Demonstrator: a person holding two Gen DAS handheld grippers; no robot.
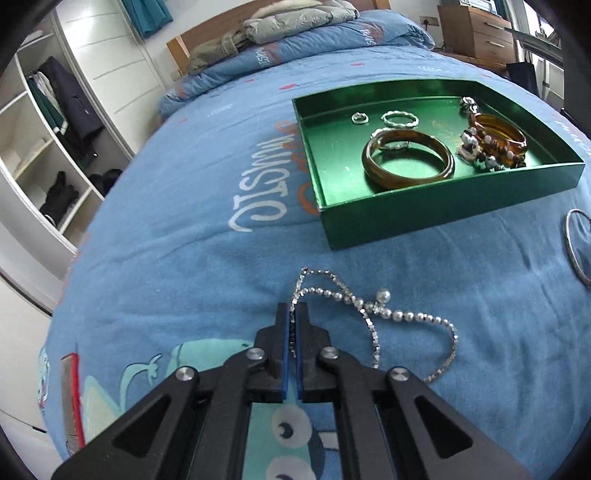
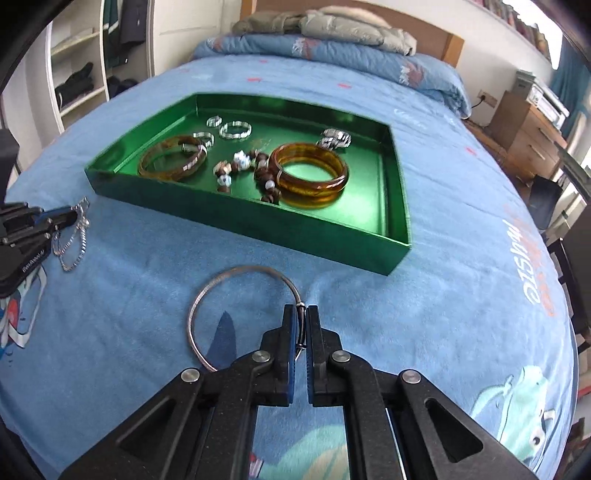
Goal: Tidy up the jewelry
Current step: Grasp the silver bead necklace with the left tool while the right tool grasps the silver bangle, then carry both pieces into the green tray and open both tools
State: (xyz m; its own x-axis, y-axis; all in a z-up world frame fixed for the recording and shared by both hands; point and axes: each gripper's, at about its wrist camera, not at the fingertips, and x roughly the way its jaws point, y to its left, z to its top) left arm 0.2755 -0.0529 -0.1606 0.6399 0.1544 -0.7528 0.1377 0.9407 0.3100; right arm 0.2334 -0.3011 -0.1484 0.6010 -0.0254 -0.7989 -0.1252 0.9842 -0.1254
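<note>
A green tray [image 1: 436, 206] [image 2: 229, 218] lies on the blue bed cover and holds two amber bangles [image 1: 406, 177] [image 2: 314, 184], a bead bracelet [image 1: 476, 147] [image 2: 240, 162] and several silver rings [image 1: 399, 119] [image 2: 234, 130]. My left gripper [image 1: 294, 308] is shut on a silver pearl necklace [image 1: 391, 314], which trails on the cover to the right; both show at the left edge of the right wrist view [image 2: 70, 236]. My right gripper [image 2: 301, 310] is shut on a thin silver bangle [image 2: 221, 288], also seen in the left wrist view [image 1: 570, 251].
The bed cover [image 1: 184, 258] has cartoon prints. Folded quilts and a jacket [image 2: 325, 26] lie at the bed's head. An open wardrobe [image 1: 48, 147] stands left of the bed, a wooden drawer chest [image 2: 532, 136] to the right.
</note>
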